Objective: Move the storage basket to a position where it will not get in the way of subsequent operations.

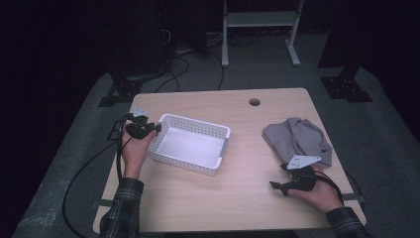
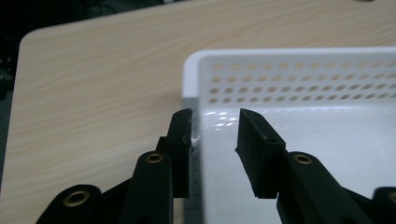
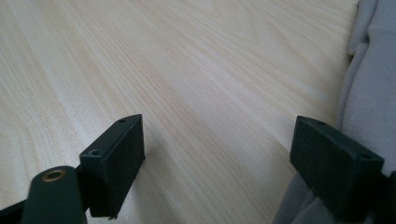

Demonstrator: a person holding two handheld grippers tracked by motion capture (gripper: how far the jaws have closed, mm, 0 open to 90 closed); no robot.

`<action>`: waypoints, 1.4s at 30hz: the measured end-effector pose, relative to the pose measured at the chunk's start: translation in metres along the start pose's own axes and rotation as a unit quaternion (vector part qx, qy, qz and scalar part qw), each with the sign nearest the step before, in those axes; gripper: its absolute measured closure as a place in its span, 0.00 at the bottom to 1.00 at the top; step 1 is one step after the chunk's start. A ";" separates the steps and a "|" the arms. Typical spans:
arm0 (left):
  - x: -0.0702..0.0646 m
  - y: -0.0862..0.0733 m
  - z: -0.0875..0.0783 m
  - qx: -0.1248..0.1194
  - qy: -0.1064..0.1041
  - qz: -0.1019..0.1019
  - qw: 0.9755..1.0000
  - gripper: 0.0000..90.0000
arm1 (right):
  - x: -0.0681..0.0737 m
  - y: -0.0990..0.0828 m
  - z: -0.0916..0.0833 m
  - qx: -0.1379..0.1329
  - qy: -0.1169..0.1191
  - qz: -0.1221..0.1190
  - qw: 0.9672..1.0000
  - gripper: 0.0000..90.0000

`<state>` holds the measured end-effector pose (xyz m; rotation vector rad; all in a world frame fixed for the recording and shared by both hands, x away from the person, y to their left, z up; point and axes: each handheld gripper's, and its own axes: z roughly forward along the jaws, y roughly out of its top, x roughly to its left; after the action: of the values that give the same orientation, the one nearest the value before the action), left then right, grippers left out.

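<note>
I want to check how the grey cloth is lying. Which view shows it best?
The high view: the whole crumpled grey cloth lies on the table, just beyond the right gripper. The right gripper view catches a strip of its edge beside one jaw. The left gripper view faces the white basket.

Dim room. Pale wood tabletop point(image 1: 247, 198) with a round hole point(image 1: 254, 102) near the far edge. Grey floor point(image 1: 386, 114), black cables point(image 1: 173, 74), white frame legs point(image 1: 260, 29) beyond.
</note>
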<state>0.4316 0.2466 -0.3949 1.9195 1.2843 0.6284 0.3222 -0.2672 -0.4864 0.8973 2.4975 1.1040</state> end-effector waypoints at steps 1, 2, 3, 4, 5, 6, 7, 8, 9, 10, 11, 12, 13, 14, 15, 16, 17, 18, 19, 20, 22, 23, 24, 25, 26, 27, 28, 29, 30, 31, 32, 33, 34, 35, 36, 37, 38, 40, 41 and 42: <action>-0.004 0.001 -0.003 -0.004 -0.003 0.008 1.000 0.73 | 0.000 0.000 0.000 0.000 0.000 0.001 1.000 0.18; -0.009 0.001 -0.006 -0.006 -0.005 0.015 1.000 0.74 | 0.000 0.000 0.000 0.000 0.000 0.000 1.000 0.18; -0.009 0.001 -0.006 -0.006 -0.005 0.015 1.000 0.76 | 0.000 0.000 0.000 0.000 0.000 0.000 1.000 0.18; -0.018 0.002 -0.012 -0.012 -0.023 0.022 0.999 0.79 | 0.000 0.000 0.000 0.001 -0.001 0.000 1.000 0.18; -0.018 0.002 -0.012 -0.012 -0.023 0.022 0.999 0.81 | 0.000 0.000 0.000 0.001 -0.001 0.000 1.000 0.18; -0.026 0.002 -0.016 -0.014 -0.046 0.031 0.998 0.86 | 0.000 0.000 0.000 0.000 -0.001 0.001 1.000 0.18; -0.026 0.002 -0.016 -0.014 -0.046 0.031 0.998 0.90 | 0.000 0.000 0.000 0.000 -0.001 0.001 1.000 0.18; -0.034 0.001 -0.021 -0.015 -0.069 0.038 0.997 0.95 | 0.000 0.000 0.000 0.001 -0.001 0.001 1.000 0.18; -0.034 0.001 -0.021 -0.015 -0.069 0.038 0.997 0.98 | 0.000 0.000 0.000 0.000 -0.001 0.001 1.000 0.18; -0.041 -0.001 -0.025 -0.016 -0.104 0.033 0.994 1.00 | 0.000 0.000 0.000 0.001 -0.001 0.001 1.000 0.18; -0.041 -0.001 -0.025 -0.016 -0.104 0.033 0.994 1.00 | 0.000 0.000 0.000 0.001 -0.001 0.001 1.000 0.18; -0.045 -0.002 -0.027 -0.010 -0.122 0.035 0.992 1.00 | 0.000 0.000 0.000 0.000 -0.001 0.001 1.000 0.18; -0.051 -0.006 -0.030 -0.006 -0.145 0.036 0.989 1.00 | 0.000 0.000 0.000 0.000 -0.001 0.001 1.000 0.18; -0.055 -0.008 -0.031 -0.004 -0.157 0.035 0.987 1.00 | 0.000 0.000 0.000 0.000 -0.001 0.002 1.000 0.18; -0.055 -0.008 -0.031 -0.004 -0.157 0.035 0.987 1.00 | 0.000 0.000 0.000 0.000 -0.001 0.002 1.000 0.18; -0.059 -0.011 -0.034 -0.003 -0.161 0.041 0.986 1.00 | 0.000 0.000 0.000 0.000 -0.002 0.001 1.000 0.18; -0.062 -0.013 -0.036 -0.001 -0.165 0.043 0.985 1.00 | 0.000 0.000 0.000 0.000 -0.002 0.001 1.000 0.18; -0.066 -0.017 -0.038 -0.001 -0.173 0.046 0.984 1.00 | 0.000 0.000 0.000 0.000 -0.002 0.002 1.000 0.18; -0.071 -0.021 -0.042 -0.001 -0.182 0.050 0.982 1.00 | 0.000 0.000 0.000 0.000 -0.002 0.002 1.000 0.18; -0.071 -0.021 -0.042 -0.001 -0.182 0.050 0.982 1.00 | 0.000 0.000 0.000 0.000 -0.002 0.002 1.000 0.18; -0.080 -0.030 -0.049 -0.001 -0.204 0.053 0.978 1.00 | 0.000 0.000 0.000 0.000 -0.002 0.002 1.000 0.18; -0.080 -0.030 -0.049 -0.001 -0.204 0.053 0.978 1.00 | 0.000 0.000 0.000 0.000 -0.002 0.002 1.000 0.18; -0.087 -0.036 -0.053 0.001 -0.214 0.057 0.975 1.00 | 0.000 0.000 0.000 0.000 -0.002 0.002 1.000 0.18; -0.087 -0.036 -0.053 0.001 -0.214 0.057 0.975 1.00 | 0.000 0.000 0.000 0.000 -0.002 0.002 1.000 0.18; -0.090 -0.038 -0.056 0.003 -0.218 0.064 0.974 1.00 | 0.000 0.000 0.000 0.000 -0.002 0.003 1.000 0.18; -0.096 -0.045 -0.060 0.007 -0.228 0.068 0.971 1.00 | 0.000 0.000 0.000 0.000 -0.002 0.002 1.000 0.18; -0.099 -0.049 -0.061 0.011 -0.233 0.072 0.970 1.00 | 0.000 0.000 0.000 0.000 -0.002 0.003 1.000 0.18; -0.102 -0.054 -0.061 0.013 -0.236 0.073 0.969 1.00 | 0.000 0.000 0.000 0.000 -0.003 0.003 1.000 0.18; -0.105 -0.059 -0.061 0.016 -0.241 0.072 0.968 1.00 | 0.000 0.000 0.000 0.000 -0.003 0.003 1.000 0.18; -0.105 -0.059 -0.061 0.016 -0.241 0.072 0.968 1.00 | 0.000 0.000 0.000 0.000 -0.003 0.003 1.000 0.18; -0.110 -0.067 -0.058 0.026 -0.249 0.074 0.965 1.00 | 0.000 0.000 0.000 0.000 -0.003 0.003 1.000 0.18; -0.110 -0.067 -0.058 0.026 -0.249 0.074 0.965 1.00 | 0.000 0.000 0.000 0.000 -0.003 0.003 1.000 0.18; -0.113 -0.069 -0.054 0.032 -0.253 0.075 0.964 1.00 | 0.000 0.000 0.000 0.000 -0.003 0.003 1.000 0.18; -0.115 -0.072 -0.050 0.038 -0.257 0.076 0.963 1.00 | 0.000 0.000 0.000 0.000 -0.003 0.003 1.000 0.18; -0.119 -0.073 -0.044 0.045 -0.258 0.080 0.962 1.00 | 0.000 0.000 0.000 0.000 -0.003 0.004 1.000 0.18; -0.122 -0.074 -0.037 0.051 -0.262 0.080 0.960 1.00 | 0.000 0.000 0.000 0.000 -0.003 0.004 1.000 0.18; -0.123 -0.073 -0.034 0.051 -0.263 0.077 0.960 1.00 | 0.000 0.000 0.000 0.000 -0.004 0.004 1.000 0.18; -0.125 -0.069 -0.028 0.048 -0.263 0.077 0.961 1.00 | 0.000 0.000 0.000 0.000 -0.003 0.004 1.000 0.18; -0.126 -0.067 -0.027 0.046 -0.260 0.079 0.961 1.00 | 0.000 0.000 0.000 0.000 -0.003 0.004 1.000 0.18; -0.126 -0.065 -0.025 0.044 -0.259 0.081 0.961 1.00 | 0.000 0.000 0.000 0.000 -0.003 0.003 1.000 0.18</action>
<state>0.3285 0.1523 -0.4314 2.0924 0.8383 0.1222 0.3221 -0.2673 -0.4863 0.9077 2.4918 1.1024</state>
